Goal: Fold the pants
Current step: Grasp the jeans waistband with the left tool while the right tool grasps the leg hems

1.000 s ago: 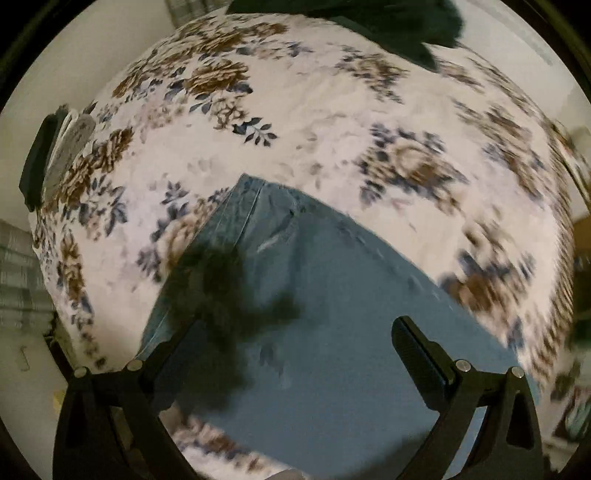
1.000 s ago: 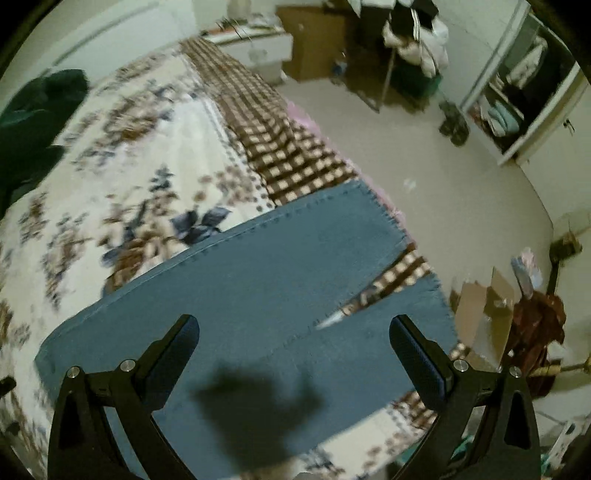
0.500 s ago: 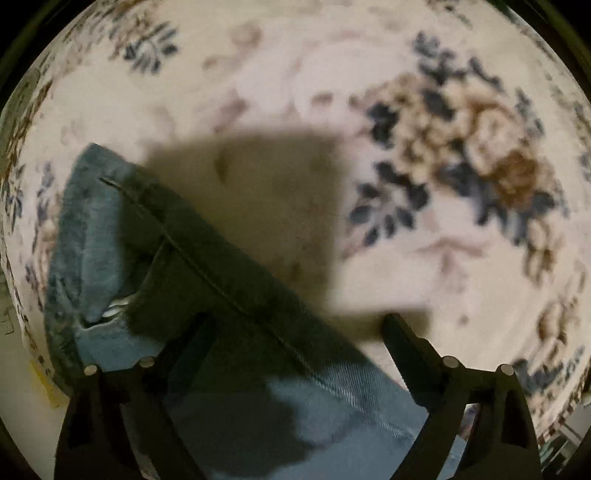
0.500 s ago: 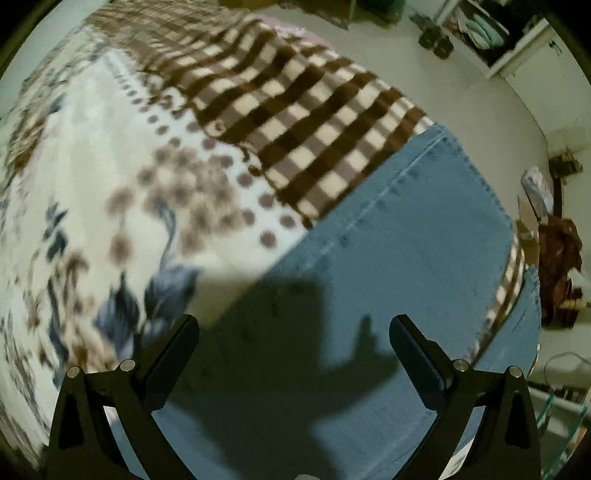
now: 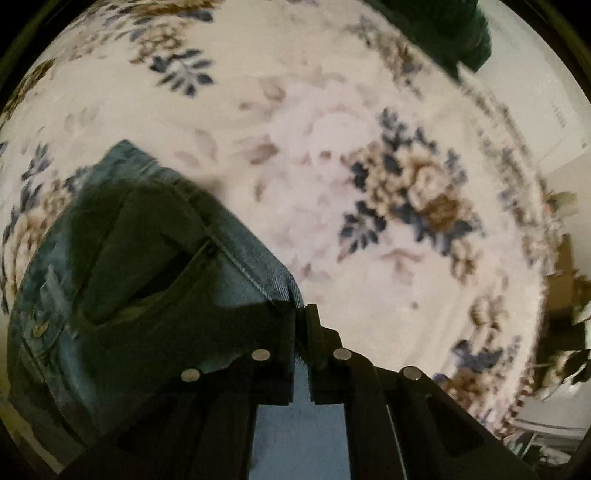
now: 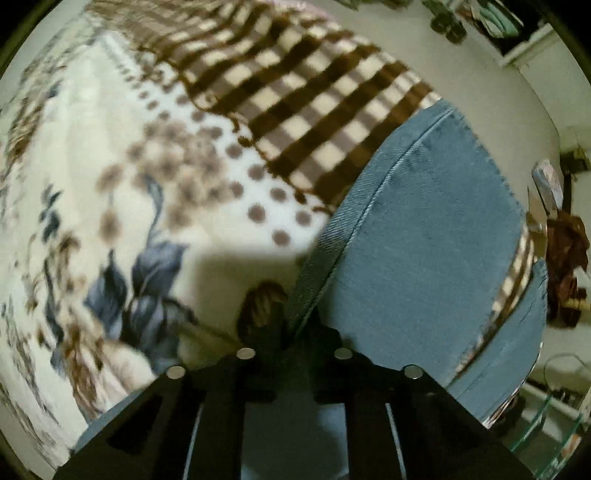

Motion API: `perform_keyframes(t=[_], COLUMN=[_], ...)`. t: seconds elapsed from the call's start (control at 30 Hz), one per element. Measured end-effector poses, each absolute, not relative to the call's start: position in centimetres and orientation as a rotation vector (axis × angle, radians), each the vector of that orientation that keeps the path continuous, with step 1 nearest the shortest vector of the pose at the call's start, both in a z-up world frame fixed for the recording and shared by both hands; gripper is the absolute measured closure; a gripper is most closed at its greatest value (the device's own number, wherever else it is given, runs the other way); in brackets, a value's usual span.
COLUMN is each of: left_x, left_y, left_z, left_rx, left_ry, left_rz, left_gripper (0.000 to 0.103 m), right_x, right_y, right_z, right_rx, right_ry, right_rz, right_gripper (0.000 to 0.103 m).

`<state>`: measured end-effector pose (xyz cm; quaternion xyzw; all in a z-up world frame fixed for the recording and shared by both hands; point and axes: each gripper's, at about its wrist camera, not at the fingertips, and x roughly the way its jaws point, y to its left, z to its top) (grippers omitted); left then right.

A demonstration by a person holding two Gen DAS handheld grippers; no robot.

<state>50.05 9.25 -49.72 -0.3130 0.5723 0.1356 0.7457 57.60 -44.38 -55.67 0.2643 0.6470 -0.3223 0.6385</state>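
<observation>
Both grippers, left (image 5: 302, 325) and right (image 6: 295, 343), having closed, are now pinching the soft, heavy jeans (image 6: 424, 229) along their seamed edge on the bed (image 5: 314, 129).

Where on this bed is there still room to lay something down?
Bare floral blanket stretches beyond the jeans, up to the dark green cloth. By the leg end, the dotted strip and brown check blanket lie uncovered. It is crowded where both tongs pinch denim.
</observation>
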Motion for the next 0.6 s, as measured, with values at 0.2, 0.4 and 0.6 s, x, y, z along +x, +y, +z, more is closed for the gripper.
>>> perform_keyframes(t=[0.2, 0.4, 0.6], left_x=[45.5, 32.7, 21.9], left_y=[12.5, 14.4, 15.6], left_z=[-46.2, -44.6, -50.2], left_rx=[-0.741, -0.762, -0.887], left_ry=[1.158, 1.163, 1.209], left_rz=[0.231, 0.221, 0.329], left_gripper=[0.1, 0.1, 0.101], right_x=[48.8, 37.2, 29.3], right_y=[-43.0, -44.1, -44.6], right_z=[-51.7, -49.5, -53.3], right_rx=[0.632, 0.67, 0.661], right_ry=[1.397, 1.423, 1.48], right_rz=[-0.62, -0.552, -0.518], right_gripper=[0.096, 0.096, 0.096])
